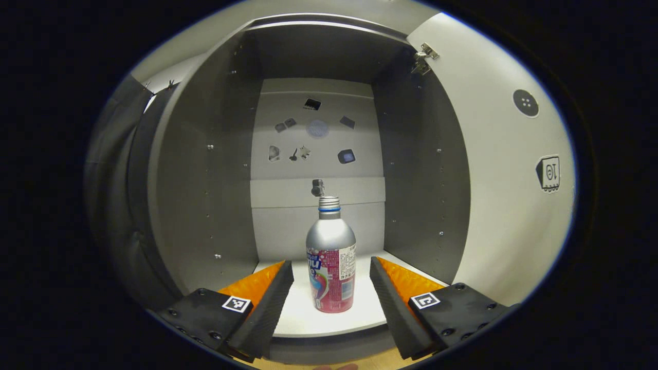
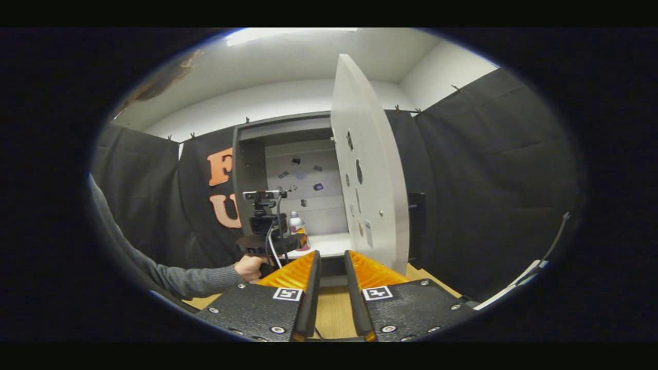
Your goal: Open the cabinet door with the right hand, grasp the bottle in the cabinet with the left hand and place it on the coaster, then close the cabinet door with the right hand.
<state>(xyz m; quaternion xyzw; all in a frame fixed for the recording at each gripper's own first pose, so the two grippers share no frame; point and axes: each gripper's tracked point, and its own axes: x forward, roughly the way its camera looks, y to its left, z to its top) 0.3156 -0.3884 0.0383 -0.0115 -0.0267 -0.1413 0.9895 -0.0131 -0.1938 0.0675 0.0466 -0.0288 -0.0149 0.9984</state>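
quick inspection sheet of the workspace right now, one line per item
surface: white cabinet shelf; wooden table below
job's things: bottle upright on shelf, untouched; door swung open
clutter: nothing seen
grippers: left gripper open, fingers either side of bottle, gaps showing; right gripper nearly closed, holding nothing, back from the cabinet
cables: cable hanging from left gripper
surroundings: black cloth walls; small stickers on cabinet's back panel

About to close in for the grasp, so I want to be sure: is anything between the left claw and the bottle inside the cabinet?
Nothing visible. The white cabinet door is swung open, and the silver bottle with pink label stands alone on the white shelf, centred ahead of the open left claw.
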